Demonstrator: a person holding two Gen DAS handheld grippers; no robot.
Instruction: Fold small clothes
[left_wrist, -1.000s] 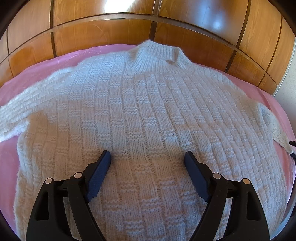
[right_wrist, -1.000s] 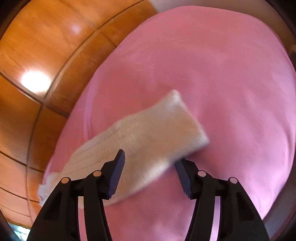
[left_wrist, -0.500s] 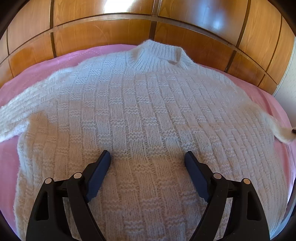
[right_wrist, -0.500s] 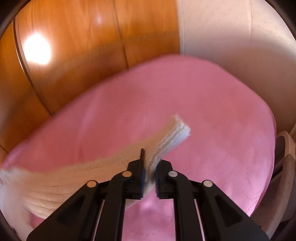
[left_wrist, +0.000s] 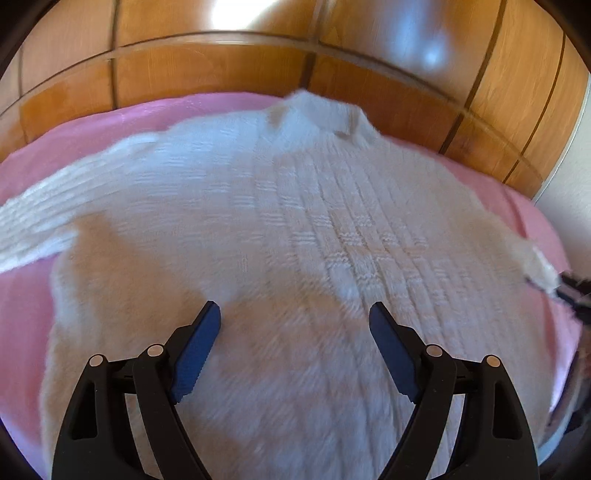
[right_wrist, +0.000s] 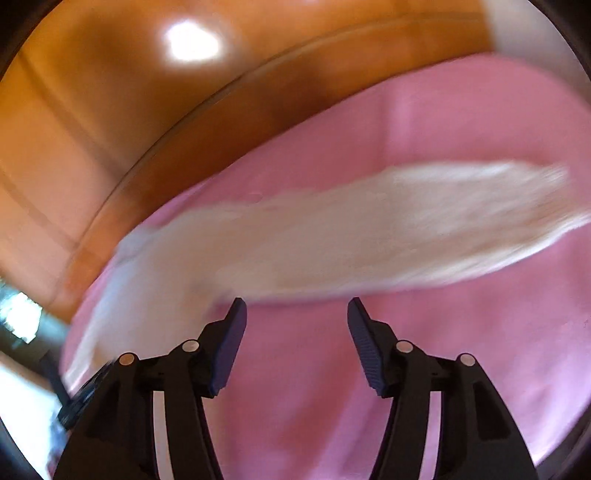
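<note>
Both claws gape, grasping nothing: left claw (left_wrist: 294, 321) over one sweater (left_wrist: 295, 229), right claw (right_wrist: 293, 317) near one sleeve (right_wrist: 369, 236).

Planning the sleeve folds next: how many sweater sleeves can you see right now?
2. One sleeve stretches out flat to the sweater's left on the pink cover. The other sleeve lies past the open right hand-held gripper, not held.

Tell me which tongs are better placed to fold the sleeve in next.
Probably the right tongs. They are open right beside the sleeve lying on the pink cover. The left tongs are open over the middle of the sweater.
</note>
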